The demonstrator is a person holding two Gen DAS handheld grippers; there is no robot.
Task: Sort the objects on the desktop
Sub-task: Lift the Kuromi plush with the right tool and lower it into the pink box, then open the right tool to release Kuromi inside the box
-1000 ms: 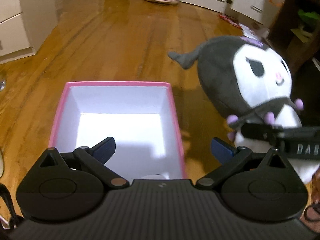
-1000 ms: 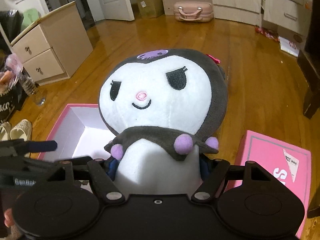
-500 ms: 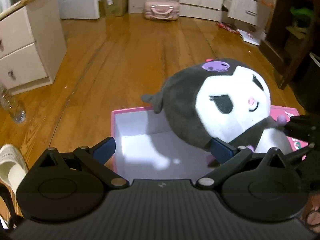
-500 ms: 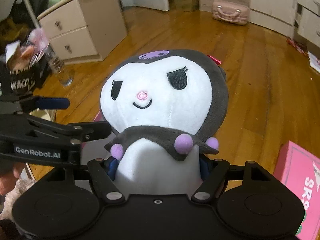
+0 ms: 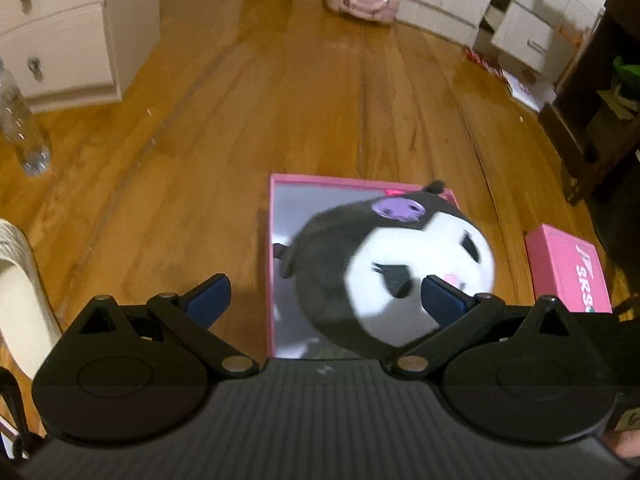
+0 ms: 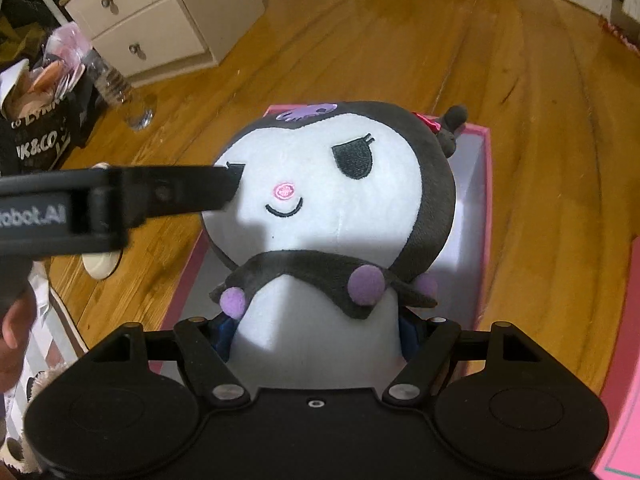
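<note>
Right gripper (image 6: 316, 332) clamped on the white body of the plush toy (image 6: 340, 200) — held upright over the open pink box (image 6: 482, 200) on the wooden floor (image 6: 400, 40). Left gripper (image 5: 324, 296) spread wide, empty, alongside the toy's head. Farther off — a pink lid (image 5: 568, 268).

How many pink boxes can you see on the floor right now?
2. The open pink box lies under the plush toy that the right tool holds; a closed pink box lies to its right. Others may be hidden.
</note>
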